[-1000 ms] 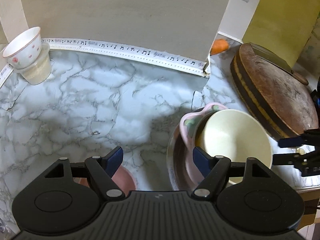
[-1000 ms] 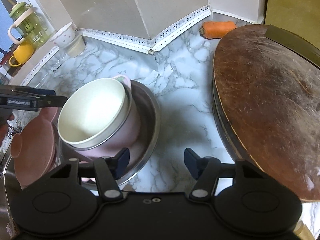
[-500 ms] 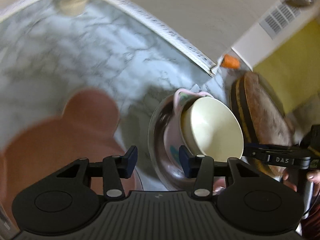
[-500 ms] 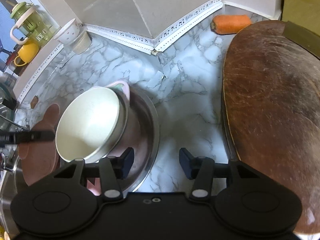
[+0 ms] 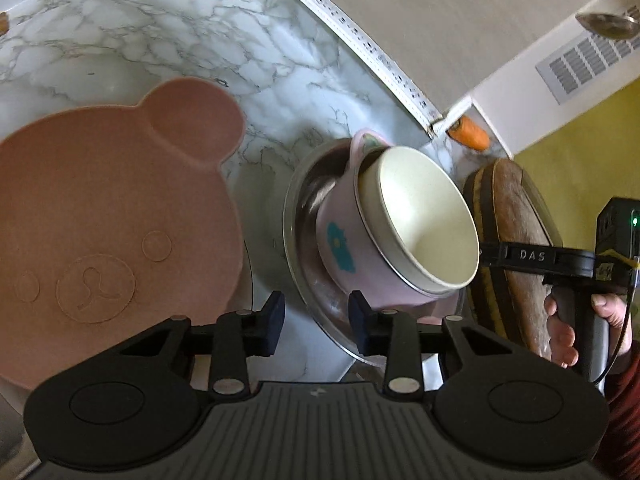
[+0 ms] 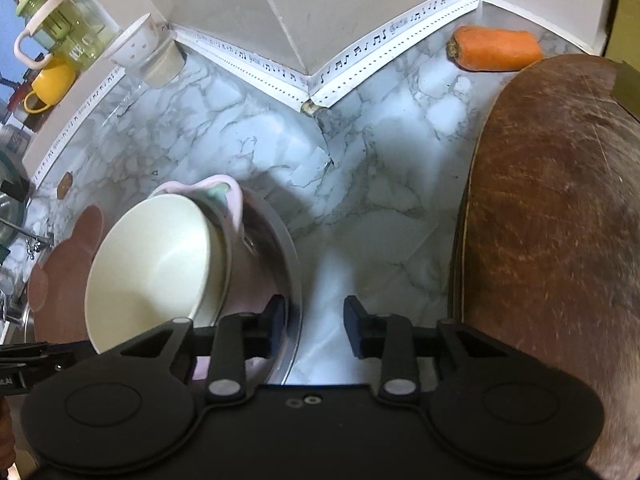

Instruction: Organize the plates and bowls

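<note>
A cream bowl (image 5: 424,216) sits tilted inside a pink bowl (image 5: 344,240), which leans in a steel dish (image 5: 304,264) on the marble counter. A pink bear-face plate (image 5: 112,216) lies to the left of the dish. My left gripper (image 5: 316,322) is open, hovering between the plate and the steel dish, holding nothing. My right gripper (image 6: 316,322) is open, its left finger (image 6: 276,320) over the steel dish's (image 6: 292,264) near rim, beside the cream bowl (image 6: 152,264). The bear plate (image 6: 60,280) shows at the left of the right wrist view.
A round wooden cutting board (image 6: 552,240) fills the right side. A carrot (image 6: 496,48) lies by the back wall. A cup stack (image 6: 156,52), a yellow mug (image 6: 48,84) and a green jug (image 6: 60,24) stand at the back left.
My left gripper has pulled back and up, bringing the whole bear plate into view, and its jaws have narrowed. My right gripper has drawn back slightly and narrowed. The bowls tilt more.
</note>
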Tool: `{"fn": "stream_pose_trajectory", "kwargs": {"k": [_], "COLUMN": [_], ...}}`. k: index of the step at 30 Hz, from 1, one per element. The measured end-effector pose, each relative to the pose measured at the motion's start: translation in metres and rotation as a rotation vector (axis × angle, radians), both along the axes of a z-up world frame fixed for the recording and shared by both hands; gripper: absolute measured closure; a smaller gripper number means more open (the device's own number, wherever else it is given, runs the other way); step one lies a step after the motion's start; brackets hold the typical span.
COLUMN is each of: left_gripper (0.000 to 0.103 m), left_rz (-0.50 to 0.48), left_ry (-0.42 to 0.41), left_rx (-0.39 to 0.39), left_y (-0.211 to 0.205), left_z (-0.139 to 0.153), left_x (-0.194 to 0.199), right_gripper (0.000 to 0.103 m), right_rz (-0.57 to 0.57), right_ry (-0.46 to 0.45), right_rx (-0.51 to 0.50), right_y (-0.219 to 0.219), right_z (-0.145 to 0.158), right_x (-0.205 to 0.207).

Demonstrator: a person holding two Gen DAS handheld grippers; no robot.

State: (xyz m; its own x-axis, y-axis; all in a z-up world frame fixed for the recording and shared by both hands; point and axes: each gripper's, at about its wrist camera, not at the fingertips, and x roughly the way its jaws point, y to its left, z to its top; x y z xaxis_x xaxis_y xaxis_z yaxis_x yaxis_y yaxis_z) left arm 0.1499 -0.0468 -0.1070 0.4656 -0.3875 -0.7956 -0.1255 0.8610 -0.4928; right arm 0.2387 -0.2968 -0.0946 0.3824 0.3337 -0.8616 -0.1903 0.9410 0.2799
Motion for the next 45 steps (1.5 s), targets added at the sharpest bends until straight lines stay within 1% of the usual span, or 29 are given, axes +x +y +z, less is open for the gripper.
{"fn": "stream_pose_trajectory", "kwargs": {"k": [2,4,10,11,13,20,22,24,29,36,45], "left_gripper": [0.07,0.07,0.073,0.073,0.079,0.085,0.089,0.09,0.09,0.09,0.09], "left_rz": [0.01,0.022,0.052,0.055,0.055,0.06,0.059,0.05,0.028,0.017,-0.008], "left_ry": [-0.006,-0.007,-0.006,-0.008,-0.009,-0.008,-0.01,-0.016,-0.03,-0.048,-0.078], "left_rx": [-0.017,-0.001,0.01,0.011,0.02,0.046,0.057,0.072,0.101,0.109,0.125], "left_y": [-0.002,-0.004,-0.007,-0.008,-0.01,-0.013,-0.013,-0.015,-0.016,-0.017,-0.021], "left_z": [-0.002,-0.003,-0.008,-0.009,-0.011,-0.016,-0.017,-0.017,-0.017,-0.014,-0.006], "left_x": [0.0,-0.001,0.002,0.003,0.005,0.009,0.01,0.012,0.013,0.015,0.011], "right_gripper": [0.074,0.075,0.076,0.077,0.077,0.093,0.094,0.093,0.093,0.094,0.094], "right_rz": [0.007,0.016,0.05,0.055,0.067,0.091,0.088,0.081,0.064,0.064,0.055], "right_ry": [0.005,0.006,0.003,0.003,0.0,-0.006,-0.011,-0.015,-0.029,-0.079,-0.115], "right_rx": [0.01,0.018,0.005,0.005,0.005,0.02,0.014,0.006,-0.025,-0.062,-0.068], "right_y": [-0.001,-0.002,0.005,0.006,0.007,0.01,0.012,0.012,0.015,0.018,0.013], "right_z": [-0.001,-0.002,-0.003,-0.004,-0.004,-0.003,-0.002,-0.002,-0.001,0.008,0.014], "right_x": [0.003,0.006,0.015,0.017,0.019,0.018,0.017,0.017,0.013,0.002,-0.013]}}
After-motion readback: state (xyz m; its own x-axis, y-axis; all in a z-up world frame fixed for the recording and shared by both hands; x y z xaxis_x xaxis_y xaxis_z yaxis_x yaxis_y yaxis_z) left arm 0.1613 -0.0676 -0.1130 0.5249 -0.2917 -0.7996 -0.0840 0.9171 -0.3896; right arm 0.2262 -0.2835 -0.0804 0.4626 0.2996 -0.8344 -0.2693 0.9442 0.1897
